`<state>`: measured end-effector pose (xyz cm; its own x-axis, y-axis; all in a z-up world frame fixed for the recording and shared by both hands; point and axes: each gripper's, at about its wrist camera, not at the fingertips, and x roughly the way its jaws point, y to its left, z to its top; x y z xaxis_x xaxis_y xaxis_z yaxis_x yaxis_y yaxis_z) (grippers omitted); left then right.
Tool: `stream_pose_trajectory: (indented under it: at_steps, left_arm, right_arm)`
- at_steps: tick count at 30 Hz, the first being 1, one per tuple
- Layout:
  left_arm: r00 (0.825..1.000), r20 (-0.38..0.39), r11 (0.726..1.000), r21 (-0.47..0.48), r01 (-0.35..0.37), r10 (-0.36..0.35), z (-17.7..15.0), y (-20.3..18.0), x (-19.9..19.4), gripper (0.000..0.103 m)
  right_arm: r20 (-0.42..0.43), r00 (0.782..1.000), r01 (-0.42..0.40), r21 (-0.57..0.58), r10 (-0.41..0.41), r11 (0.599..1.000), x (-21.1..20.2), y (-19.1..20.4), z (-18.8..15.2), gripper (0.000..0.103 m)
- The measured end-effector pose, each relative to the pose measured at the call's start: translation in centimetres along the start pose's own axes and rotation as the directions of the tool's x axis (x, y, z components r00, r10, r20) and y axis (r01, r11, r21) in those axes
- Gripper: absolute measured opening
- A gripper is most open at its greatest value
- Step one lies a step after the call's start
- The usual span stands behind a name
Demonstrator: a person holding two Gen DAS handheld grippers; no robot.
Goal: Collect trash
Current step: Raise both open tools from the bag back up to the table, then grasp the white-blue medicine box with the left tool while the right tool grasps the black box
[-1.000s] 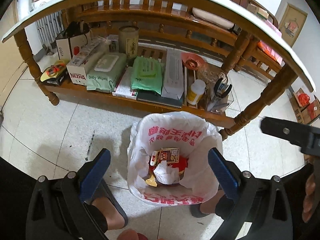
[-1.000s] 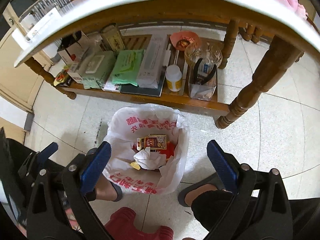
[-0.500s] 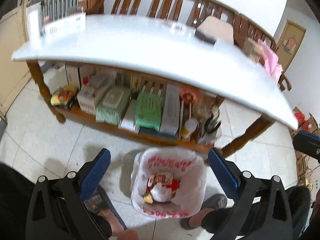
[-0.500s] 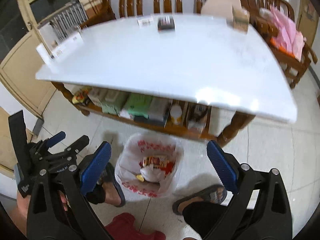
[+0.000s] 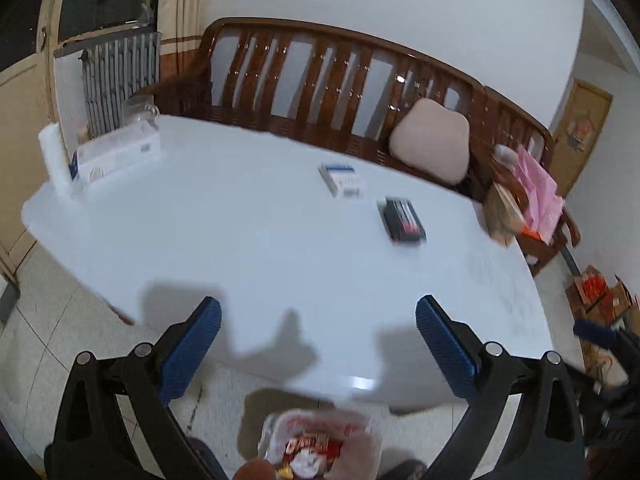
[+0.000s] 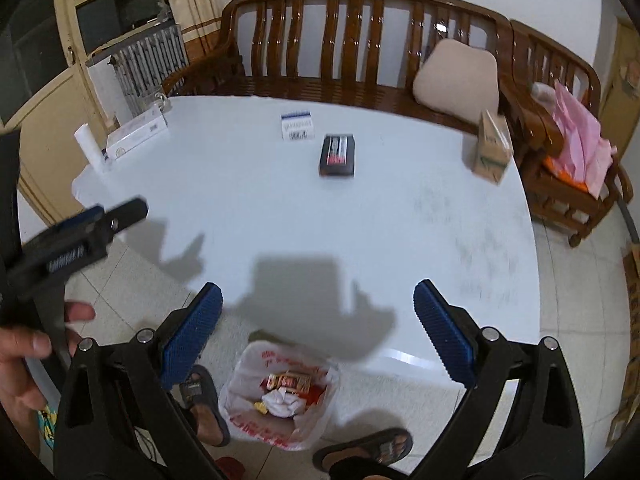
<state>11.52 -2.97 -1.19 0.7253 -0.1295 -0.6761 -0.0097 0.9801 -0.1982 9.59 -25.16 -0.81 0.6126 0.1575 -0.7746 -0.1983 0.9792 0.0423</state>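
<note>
A bin lined with a white bag with red print stands on the floor at the table's near edge, holding wrappers and crumpled tissue; it also shows in the left wrist view. On the white table lie a black box, a white and blue box and a brown carton. My left gripper is open and empty above the table's near edge. My right gripper is open and empty, to the right of the left one.
A wooden bench with a beige cushion stands behind the table. A white roll and a long white box sit at the table's left end. Pink bags lie on a chair at right. The person's sandalled feet flank the bin.
Both grippers have risen from just above the bin to above table height and tilted up, so the tabletop and bench now fill the views. Both stayed open and empty.
</note>
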Motion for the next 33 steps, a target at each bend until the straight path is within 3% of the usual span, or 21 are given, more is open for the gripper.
stream_pose_trajectory:
  at_steps: [8,16,24,33]
  left_arm:
    - [0.999,-0.002,0.999,-0.012,-0.050,0.050,7.6,-0.8,5.5,0.095]
    - [0.995,-0.071,0.998,-0.009,-0.066,0.065,12.0,-1.5,13.2,0.095]
    - [0.987,-0.146,0.998,0.028,-0.055,0.059,15.0,-3.7,22.0,0.095]
    - [0.971,-0.233,0.998,-0.001,-0.058,0.056,16.1,-3.2,29.8,0.095]
  right_arm:
    - [-0.016,1.000,0.000,-0.009,0.000,1.000,3.1,-0.6,6.5,0.094]
    - [-0.071,0.997,-0.009,-0.009,0.009,1.000,9.0,-1.6,11.6,0.094]
    - [-0.111,0.994,-0.003,0.019,0.005,1.000,15.7,-3.1,13.6,0.094]
    - [-0.142,0.990,0.016,0.054,-0.008,0.998,22.8,-4.9,13.9,0.094]
